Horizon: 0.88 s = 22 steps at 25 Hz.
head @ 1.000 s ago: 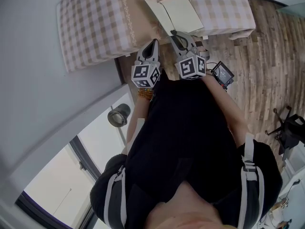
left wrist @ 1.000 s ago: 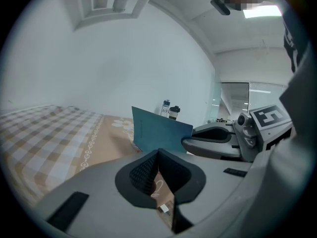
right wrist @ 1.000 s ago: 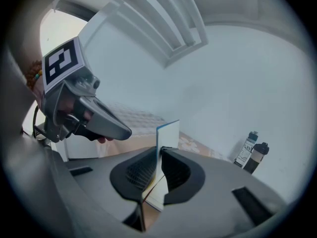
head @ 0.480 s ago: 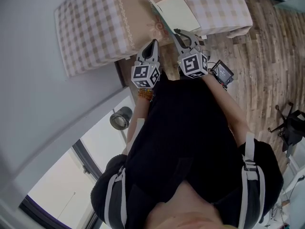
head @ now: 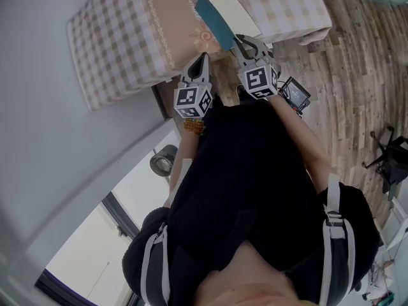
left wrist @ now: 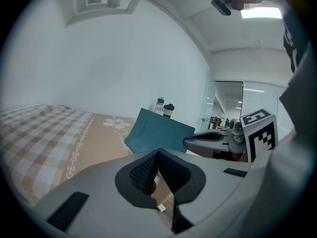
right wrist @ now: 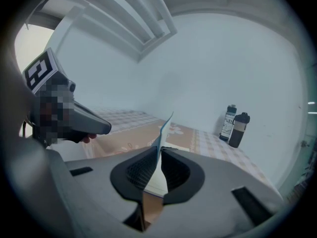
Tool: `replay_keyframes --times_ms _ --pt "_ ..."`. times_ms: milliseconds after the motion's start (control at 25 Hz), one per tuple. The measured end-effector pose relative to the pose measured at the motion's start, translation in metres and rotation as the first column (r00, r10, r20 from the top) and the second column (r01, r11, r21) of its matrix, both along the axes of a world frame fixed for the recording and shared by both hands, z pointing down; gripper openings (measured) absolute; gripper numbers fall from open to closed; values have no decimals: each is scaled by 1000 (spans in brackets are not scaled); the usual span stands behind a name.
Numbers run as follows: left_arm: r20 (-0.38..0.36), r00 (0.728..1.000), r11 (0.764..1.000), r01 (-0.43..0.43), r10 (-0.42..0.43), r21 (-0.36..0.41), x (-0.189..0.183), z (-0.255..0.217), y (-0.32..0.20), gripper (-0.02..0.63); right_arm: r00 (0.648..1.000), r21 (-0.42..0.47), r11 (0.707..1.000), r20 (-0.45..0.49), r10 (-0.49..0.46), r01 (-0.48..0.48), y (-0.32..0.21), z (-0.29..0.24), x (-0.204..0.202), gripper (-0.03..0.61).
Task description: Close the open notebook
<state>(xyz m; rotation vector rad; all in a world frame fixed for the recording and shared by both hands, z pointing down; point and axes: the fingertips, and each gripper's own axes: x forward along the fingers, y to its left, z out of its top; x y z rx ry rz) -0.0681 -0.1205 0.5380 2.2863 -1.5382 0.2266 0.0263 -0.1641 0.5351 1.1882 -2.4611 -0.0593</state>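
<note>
Checked cloth (head: 121,37) in beige and white drapes the bench (head: 95,97), with a tan strip (head: 172,18) stitched with flowers and loops down its middle. Wood-plank floor (head: 344,62) lies to one side and a plain grey wall (head: 51,139) to the other. Two dark bottles (right wrist: 234,124) stand at the far end by the wall.

The notebook (head: 229,16) rests on the tan strip. Its white pages (head: 241,14) lie flat, while its thin, stiff teal cover (head: 213,21) stands nearly on edge. Its long side runs away from the person, and its outer face is turned to the left.

The right hand-held gripper (head: 238,41) pinches the cover's near edge between its ribbed black pads. The left hand-held gripper (head: 204,57) hangs just beside it, jaws together on nothing.
</note>
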Motion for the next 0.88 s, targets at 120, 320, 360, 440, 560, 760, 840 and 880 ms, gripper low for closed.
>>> replay_keyframes --times_ms 120,320,360,440,560,760,840,880 --pt "0 1000 1000 -6 6 -1 1 0 -1 15 1000 -15 999 -4 29 -29 -4 5 7 32" --pt "-1 1000 1000 -8 8 -5 2 1 -1 15 998 -48 996 -10 69 -69 -9 18 19 35" --pt "-1 1000 1000 -7 7 -6 1 1 -1 15 997 -54 996 -13 75 -76 -10 20 20 35" --pt "-4 1000 1000 -4 4 -7 0 1 -1 15 996 -64 994 -25 88 -89 -12 25 24 37" --pt "-6 1000 1000 2 -2 -7 -3 2 0 15 993 -86 990 -45 106 -110 -15 35 29 40" --pt "-10 1000 1000 13 -13 -7 -6 2 1 15 989 -139 981 -82 125 -136 -20 55 37 48" --pt "-12 1000 1000 16 -16 -6 -7 3 1 15 987 -146 979 -104 126 -141 -21 61 38 51" --pt "-14 1000 1000 18 -18 -5 -7 3 1 15 985 -148 979 -118 126 -143 -22 63 39 52"
